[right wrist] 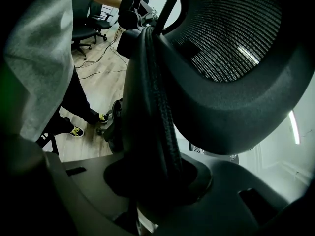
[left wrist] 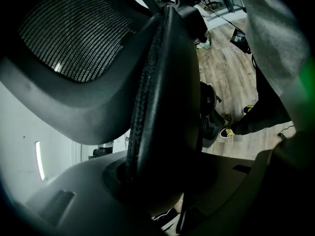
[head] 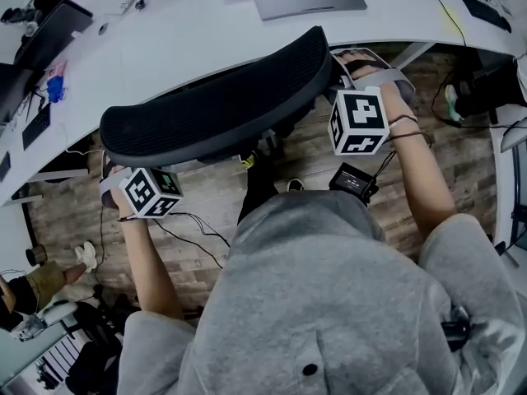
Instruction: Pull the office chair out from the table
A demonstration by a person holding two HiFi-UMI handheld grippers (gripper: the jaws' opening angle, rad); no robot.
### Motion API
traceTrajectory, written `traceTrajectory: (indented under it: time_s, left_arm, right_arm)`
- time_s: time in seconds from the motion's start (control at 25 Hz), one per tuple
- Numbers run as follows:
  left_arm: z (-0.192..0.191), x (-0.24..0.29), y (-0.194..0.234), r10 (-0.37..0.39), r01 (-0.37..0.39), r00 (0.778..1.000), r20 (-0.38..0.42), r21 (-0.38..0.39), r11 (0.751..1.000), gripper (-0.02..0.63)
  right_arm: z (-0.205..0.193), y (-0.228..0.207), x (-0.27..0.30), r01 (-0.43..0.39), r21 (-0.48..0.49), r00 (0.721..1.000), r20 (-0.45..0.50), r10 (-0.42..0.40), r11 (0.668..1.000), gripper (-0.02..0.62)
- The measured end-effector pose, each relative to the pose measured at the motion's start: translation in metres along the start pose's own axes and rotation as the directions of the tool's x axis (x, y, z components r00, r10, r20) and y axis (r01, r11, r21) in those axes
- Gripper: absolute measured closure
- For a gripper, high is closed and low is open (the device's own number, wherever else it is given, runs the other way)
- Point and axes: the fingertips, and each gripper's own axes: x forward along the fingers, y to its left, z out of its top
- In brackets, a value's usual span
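The left claw is clenching on one side edge of the office chair, with the black mesh backrest's rim sitting between its jaws. The right claw is grasping the opposite edge in the same way. The chair is standing on the wood floor just beside the curved white tabletop, between the person's outstretched arms.

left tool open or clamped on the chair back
Clamped: in the left gripper view the left tool has the edge of the chair backrest wedged between its jaws, touching both.
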Motion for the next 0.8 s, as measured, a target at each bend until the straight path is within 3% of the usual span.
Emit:
traceTrajectory:
  time_s: [0.8]
  left_arm:
    - [-0.013,-0.024,-0.026,-0.007,0.007,1.0,-0.012,-0.014,1.0,0.434]
  right_arm:
    - [0.01,0.028,-0.022,0.004,-0.006,1.0,0.003,-0.004,1.0,0.463]
